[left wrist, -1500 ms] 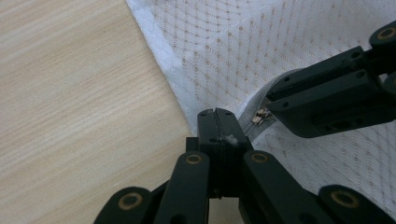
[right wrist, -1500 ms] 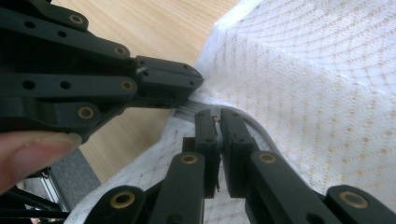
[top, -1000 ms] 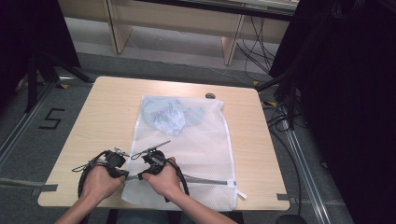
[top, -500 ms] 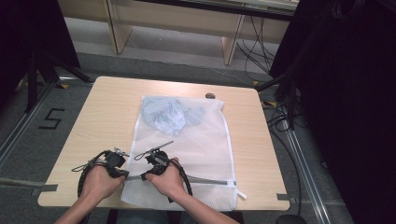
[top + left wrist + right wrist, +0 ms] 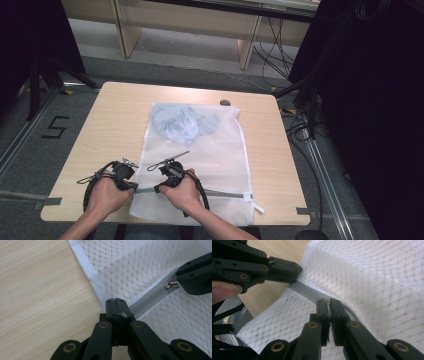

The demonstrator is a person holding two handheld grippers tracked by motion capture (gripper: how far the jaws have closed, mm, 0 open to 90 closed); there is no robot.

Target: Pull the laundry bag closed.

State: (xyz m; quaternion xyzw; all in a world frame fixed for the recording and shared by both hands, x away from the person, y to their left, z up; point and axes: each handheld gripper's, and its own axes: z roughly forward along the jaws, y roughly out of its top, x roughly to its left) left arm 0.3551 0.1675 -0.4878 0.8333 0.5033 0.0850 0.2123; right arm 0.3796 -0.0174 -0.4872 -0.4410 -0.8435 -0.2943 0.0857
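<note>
The left gripper [image 5: 116,300] has its jaws pressed together on the end of the grey zipper [image 5: 150,298] at the left edge of the white mesh laundry bag [image 5: 130,267], pinching the fabric there. The right gripper [image 5: 329,301] has its jaws closed on the metal zipper pull [image 5: 171,285], just beside the left gripper along the same zipper line. In the left gripper view the pull shows as a small silver tab at the tip of the other gripper's jaws. In the high view both grippers, the left [image 5: 131,186] and the right [image 5: 159,188], sit near the front edge of the table [image 5: 115,115], toward its left corner, each held in a hand. The zipper runs across the bag parallel to the front edge, ending near a white tab [image 5: 258,207] at the right. The bag lies flat from the front edge to the middle of the table. A pale blue garment [image 5: 181,122] shows through the mesh at the bag's far end. A small dark object [image 5: 225,102] rests near the far edge.
</note>
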